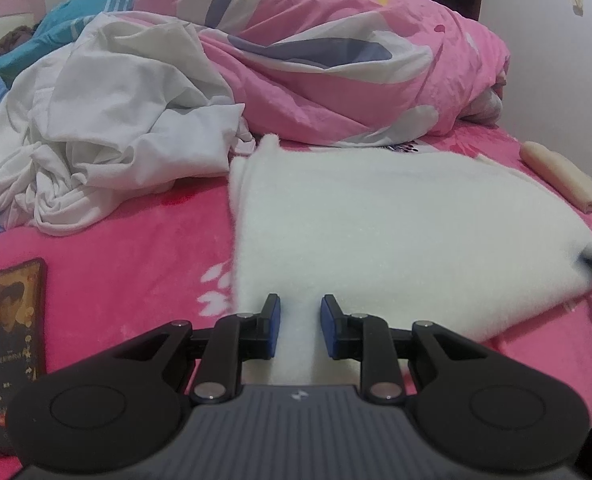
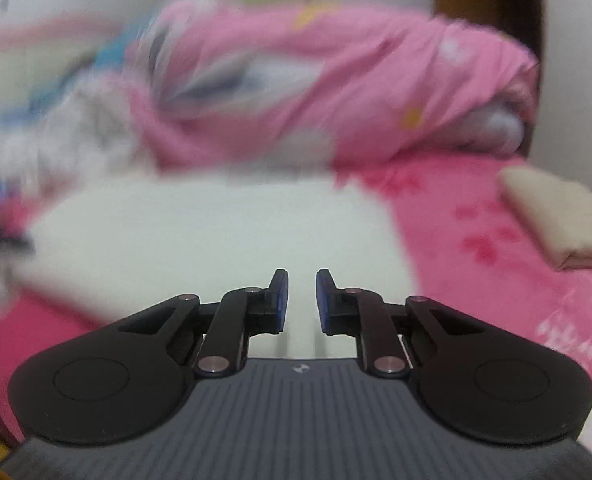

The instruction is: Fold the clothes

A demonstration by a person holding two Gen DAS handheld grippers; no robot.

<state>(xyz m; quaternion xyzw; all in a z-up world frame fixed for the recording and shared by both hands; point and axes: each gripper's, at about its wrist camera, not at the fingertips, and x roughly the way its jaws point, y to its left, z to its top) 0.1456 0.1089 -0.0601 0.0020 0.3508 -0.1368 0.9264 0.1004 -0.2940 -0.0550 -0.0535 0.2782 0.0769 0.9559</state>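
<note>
Left wrist view: white fleece garment [image 1: 395, 232] was spread flat on the pink bed [image 1: 136, 256]. Left tool [image 1: 299, 326] and right tool [image 2: 300, 300] were each clamped on its near edge, so mid-fold probably; next, that edge would get carried over evenly.

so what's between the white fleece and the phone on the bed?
Only bare pink bedsheet with a white flower print lies between the white fleece and the phone. The left wrist view shows it; the crumpled white garment sits farther back.
</note>
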